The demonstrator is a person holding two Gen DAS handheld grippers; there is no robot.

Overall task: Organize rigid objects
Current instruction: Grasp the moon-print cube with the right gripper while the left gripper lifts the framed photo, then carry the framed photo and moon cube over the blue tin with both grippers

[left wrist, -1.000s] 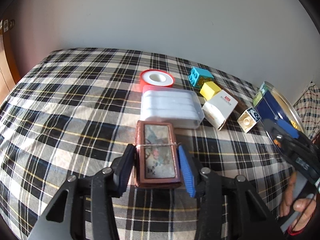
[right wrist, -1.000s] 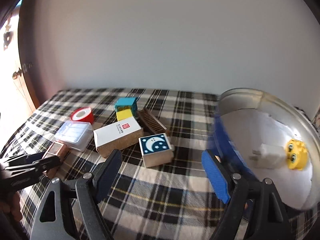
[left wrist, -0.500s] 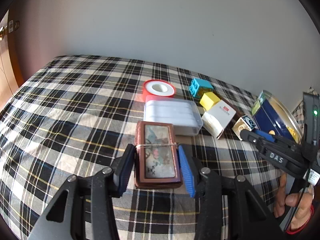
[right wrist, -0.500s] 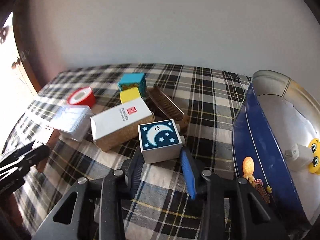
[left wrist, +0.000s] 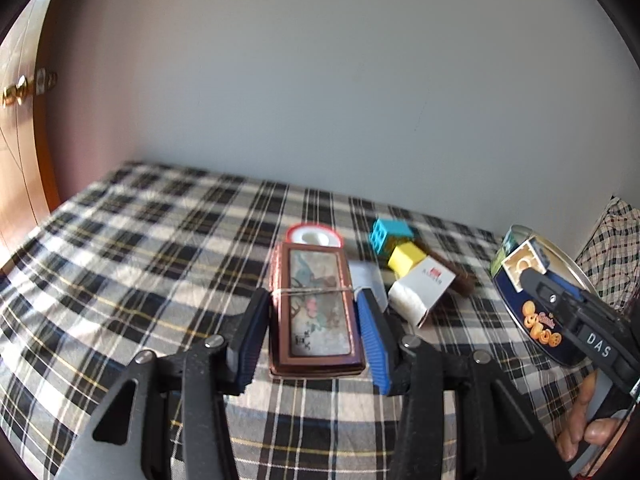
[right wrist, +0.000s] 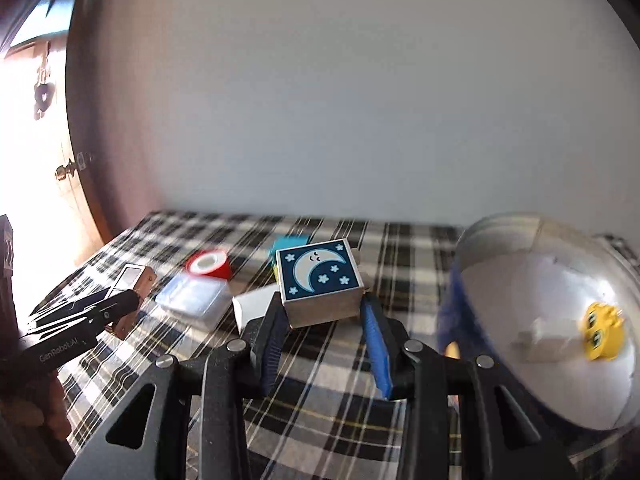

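my right gripper (right wrist: 324, 342) has its jaws clamped on the moon block (right wrist: 320, 282), carried clear of the bed (right wrist: 360, 408) just beside the open tin (right wrist: 560, 320). my left gripper (left wrist: 312, 344) has its jaws closed on the brown case (left wrist: 316, 306), which looks lifted too, though i can't be sure it has cleared the cloth. in the tin i see a yellow toy (right wrist: 602, 332) and a white piece (right wrist: 544, 340), so some sorting is done. left on the bed: red tape roll (right wrist: 208, 266), clear box (right wrist: 192, 298), white carton (left wrist: 422, 286), teal brick (left wrist: 388, 234), yellow cube (left wrist: 406, 258). half a second ago the moon block sat on the bed between the right jaws; a second ago they were wide open.
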